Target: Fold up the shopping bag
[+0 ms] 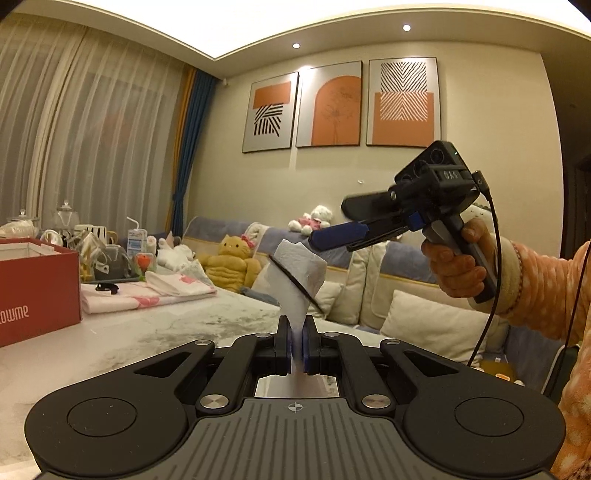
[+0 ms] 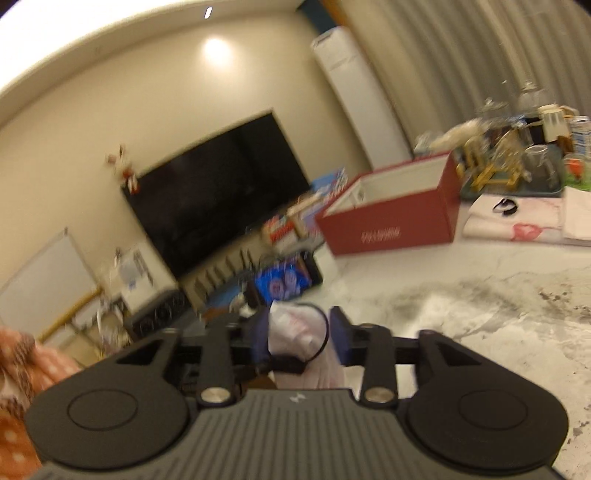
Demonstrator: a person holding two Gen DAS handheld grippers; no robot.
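While the left gripper [image 1: 295, 332] stays out of the count of loose things, its jaws clamped on the lower end of the rolled white shopping bag [image 1: 297, 275], the bundle stands up above the marble table [image 1: 177, 332] with a black band [image 1: 295, 286] around it. Held in a hand [image 1: 456, 260], the right gripper [image 1: 328, 227] hovers just beside the roll's top; its jaws are parted, and in the blurred right wrist view the bag seems to sit loose between them.

The room has warm, yellowish light from small ceiling spotlights [image 1: 406, 27] and a glowing strip along the ceiling edge. My left view is sharp; only my right hand-held gripper [image 1: 334, 225] is a little smeared there. My right view is blurred everywhere. Both views bend strongly at the edges, with dark corners. A spotlight glares on the wall [image 2: 218, 51].
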